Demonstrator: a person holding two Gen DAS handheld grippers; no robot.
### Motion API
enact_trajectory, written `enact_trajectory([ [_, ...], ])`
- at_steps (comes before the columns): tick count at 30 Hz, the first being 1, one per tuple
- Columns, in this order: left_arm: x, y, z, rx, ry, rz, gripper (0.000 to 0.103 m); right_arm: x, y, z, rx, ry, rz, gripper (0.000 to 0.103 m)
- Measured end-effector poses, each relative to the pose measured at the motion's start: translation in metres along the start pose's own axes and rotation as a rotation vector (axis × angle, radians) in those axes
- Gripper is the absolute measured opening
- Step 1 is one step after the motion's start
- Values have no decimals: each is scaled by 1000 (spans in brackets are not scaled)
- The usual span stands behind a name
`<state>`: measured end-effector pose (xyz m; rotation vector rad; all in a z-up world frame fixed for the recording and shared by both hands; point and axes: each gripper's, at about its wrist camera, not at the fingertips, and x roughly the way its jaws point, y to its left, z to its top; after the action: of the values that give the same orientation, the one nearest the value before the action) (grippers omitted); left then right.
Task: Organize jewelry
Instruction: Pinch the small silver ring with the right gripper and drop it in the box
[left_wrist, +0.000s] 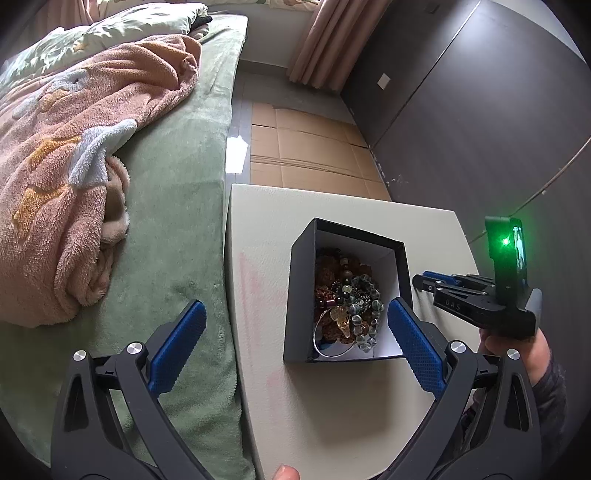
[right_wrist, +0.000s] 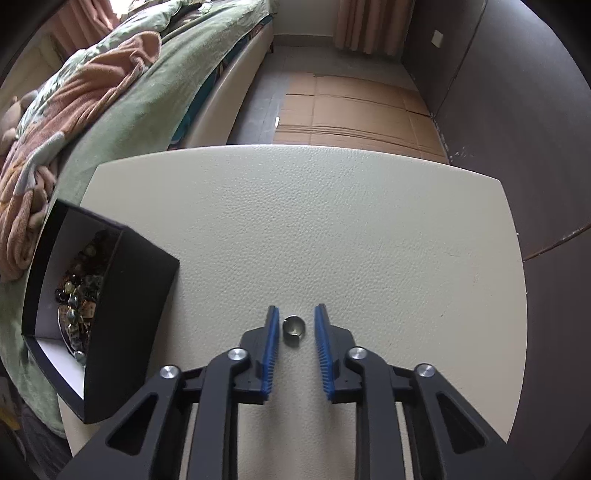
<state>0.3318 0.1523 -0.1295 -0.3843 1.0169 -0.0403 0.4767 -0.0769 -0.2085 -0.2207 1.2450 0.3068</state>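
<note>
A black open box (left_wrist: 299, 295) with white inner walls stands on the cream table (left_wrist: 258, 258) and holds a heap of bead bracelets and bangles (left_wrist: 347, 306). My left gripper (left_wrist: 295, 310) hangs above the box, wide open, nothing between its blue pads. In the right wrist view a small silver ring (right_wrist: 293, 326) lies on the table (right_wrist: 332, 221) to the right of the box (right_wrist: 125, 302). My right gripper (right_wrist: 297, 308) points down at it, one finger on each side. A narrow gap shows on both sides, so the pads are off the ring. The right gripper (left_wrist: 424, 280) also shows beside the box.
A bed with a green cover (left_wrist: 177, 184) and a pink fleece blanket (left_wrist: 74, 147) runs along the table's left edge. Flattened cardboard (left_wrist: 306, 147) covers the floor beyond the table. Dark wall panels (left_wrist: 480, 129) stand on the right. A person's hand (left_wrist: 517, 347) holds the right gripper.
</note>
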Motion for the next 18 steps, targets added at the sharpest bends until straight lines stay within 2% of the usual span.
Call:
enact_trajectory([
  [2,-1,-1,0,1,-2,-1,98,-3,0,-2,-6,1,-11,12],
  [7,-7,-6,-2,13,-18,-4,98,-31,-6,-7,30,-71,34,12],
  [12,-18,-6,-2,0,-45,-1,98,-76,0,-6,41,-163,130,12],
  [18,-34,-6,-5,0,-67,7,98,-107,33,-2,4,-209,258,13],
])
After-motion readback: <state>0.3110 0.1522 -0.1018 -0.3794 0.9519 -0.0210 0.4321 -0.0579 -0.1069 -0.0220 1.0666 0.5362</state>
